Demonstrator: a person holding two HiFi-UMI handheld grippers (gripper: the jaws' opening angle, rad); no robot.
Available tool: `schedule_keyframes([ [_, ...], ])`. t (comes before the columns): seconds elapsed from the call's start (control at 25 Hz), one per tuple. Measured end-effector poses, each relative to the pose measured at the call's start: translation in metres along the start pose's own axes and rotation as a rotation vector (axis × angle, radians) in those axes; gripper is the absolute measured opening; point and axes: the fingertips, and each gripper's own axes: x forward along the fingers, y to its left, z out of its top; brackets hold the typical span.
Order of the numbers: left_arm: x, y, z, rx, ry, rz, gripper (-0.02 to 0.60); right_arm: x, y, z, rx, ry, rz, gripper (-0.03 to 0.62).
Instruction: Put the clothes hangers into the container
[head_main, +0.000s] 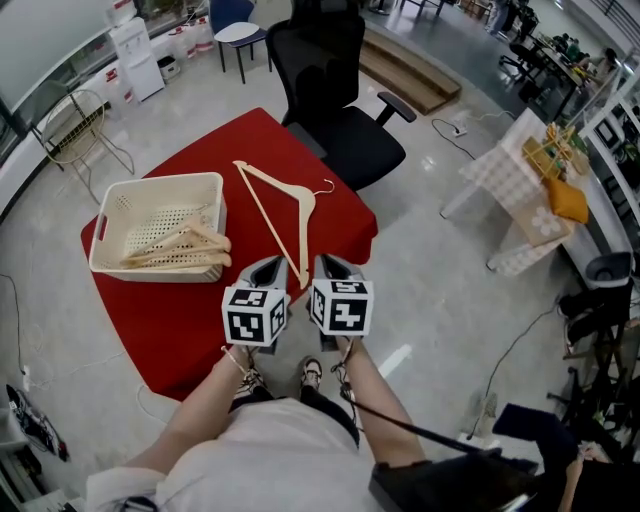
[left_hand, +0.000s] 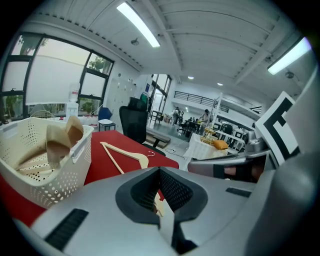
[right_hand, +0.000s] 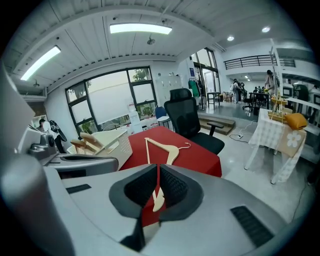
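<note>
A wooden clothes hanger (head_main: 280, 205) (left_hand: 122, 155) (right_hand: 162, 150) lies flat on the red table (head_main: 180, 320), hook toward the far edge. Its near tip reaches between my two grippers. To its left stands a cream perforated basket (head_main: 150, 185) (left_hand: 75, 150) (right_hand: 117, 142) with several wooden hangers (head_main: 180, 245) inside. My left gripper (head_main: 272, 262) (left_hand: 160, 172) and right gripper (head_main: 328, 262) (right_hand: 157, 167) hover side by side over the table's near edge. Both stand shut with nothing gripped. The hanger's tip shows just beyond each pair of jaws.
A black office chair (head_main: 340, 110) stands behind the table's far corner. A small table with a checked cloth (head_main: 520, 190) is off to the right, a wire chair (head_main: 70, 125) to the left. The person's feet (head_main: 310, 372) show below the grippers.
</note>
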Motion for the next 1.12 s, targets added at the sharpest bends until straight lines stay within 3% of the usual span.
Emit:
schedule_keyframes([
  [0.4, 0.017, 0.027, -0.044, -0.041, 0.097, 0.047, 0.0, 0.042, -0.007, -0.041, 0.009, 0.136, 0.046, 0.028],
  [1.12, 0.077, 0.084, -0.069, -0.082, 0.188, 0.092, 0.0, 0.183, -0.031, -0.035, -0.048, 0.274, 0.02, 0.111],
])
